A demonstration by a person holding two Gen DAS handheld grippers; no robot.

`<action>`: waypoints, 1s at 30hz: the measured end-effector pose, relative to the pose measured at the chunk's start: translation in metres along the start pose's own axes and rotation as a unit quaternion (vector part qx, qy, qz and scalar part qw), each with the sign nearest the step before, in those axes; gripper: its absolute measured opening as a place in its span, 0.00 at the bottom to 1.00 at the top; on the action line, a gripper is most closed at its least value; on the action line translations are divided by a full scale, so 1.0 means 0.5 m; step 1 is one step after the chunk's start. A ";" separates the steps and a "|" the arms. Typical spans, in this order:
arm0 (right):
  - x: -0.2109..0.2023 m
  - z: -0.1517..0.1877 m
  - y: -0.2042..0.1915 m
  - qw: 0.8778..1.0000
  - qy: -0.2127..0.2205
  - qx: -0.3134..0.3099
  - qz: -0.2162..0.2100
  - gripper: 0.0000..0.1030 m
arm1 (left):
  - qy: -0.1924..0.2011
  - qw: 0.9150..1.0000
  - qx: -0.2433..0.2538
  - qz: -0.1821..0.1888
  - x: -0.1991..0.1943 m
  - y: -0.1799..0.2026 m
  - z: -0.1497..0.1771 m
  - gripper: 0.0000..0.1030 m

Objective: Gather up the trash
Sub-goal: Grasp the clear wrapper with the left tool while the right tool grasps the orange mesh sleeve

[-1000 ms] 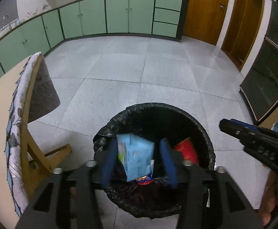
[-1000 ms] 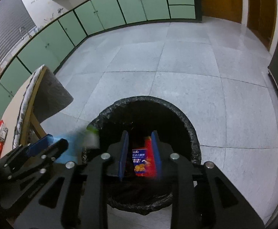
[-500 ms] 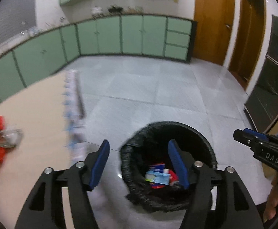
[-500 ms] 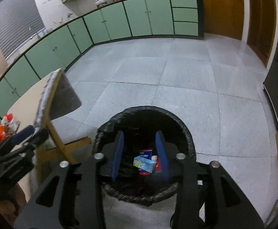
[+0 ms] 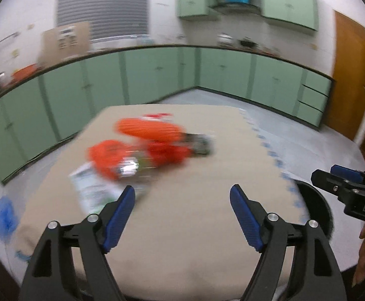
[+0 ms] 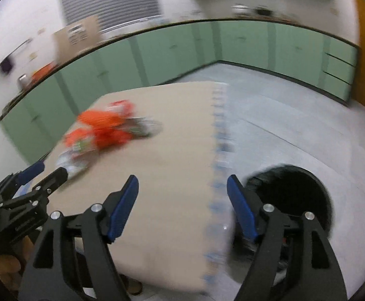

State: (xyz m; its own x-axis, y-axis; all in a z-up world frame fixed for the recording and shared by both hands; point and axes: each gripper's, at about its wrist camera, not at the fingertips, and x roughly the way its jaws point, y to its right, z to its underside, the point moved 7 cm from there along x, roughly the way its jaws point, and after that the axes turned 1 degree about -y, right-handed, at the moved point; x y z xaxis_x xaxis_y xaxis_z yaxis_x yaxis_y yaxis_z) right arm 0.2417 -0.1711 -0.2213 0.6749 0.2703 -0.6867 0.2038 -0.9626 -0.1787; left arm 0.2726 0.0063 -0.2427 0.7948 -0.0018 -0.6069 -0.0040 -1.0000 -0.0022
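Both packets now lie dropped in the black bin (image 6: 300, 190) beside the tabletop's (image 5: 195, 220) right edge, and the left gripper (image 5: 182, 215) and right gripper (image 6: 182, 208), fingers wide and empty, have swung toward the orange wrappers (image 5: 144, 145) near its far-left corner.

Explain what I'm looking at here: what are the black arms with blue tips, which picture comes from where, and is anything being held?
Those are two hand-held grippers; a person carries one in each hand, with a fisheye camera on each looking along its blue jaws. One picture is from the left gripper, the other from the right gripper. Each also shows the other gripper at its edge. Both have their jaws spread wide and hold nothing. Ahead is a beige table with a blurred pile of orange wrappers and a white-green packet beside it. The black-lined trash bin stands on the floor off the table's right edge. Motion blur hides finer detail.
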 end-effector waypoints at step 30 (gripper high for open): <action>0.246 -0.104 -0.185 0.995 -0.046 -0.061 -0.065 0.71 | 0.010 0.997 -0.071 0.014 0.165 -0.167 -0.026 0.11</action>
State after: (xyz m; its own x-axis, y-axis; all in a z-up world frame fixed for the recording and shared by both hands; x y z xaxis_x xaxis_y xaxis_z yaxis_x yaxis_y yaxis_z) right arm 0.3427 -0.0478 -0.2525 0.5701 0.3848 -0.7259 0.3737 -0.9083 -0.1880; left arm 0.3463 0.0896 -0.2823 0.8079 -0.0287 -0.5886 0.0577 -0.9902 0.1274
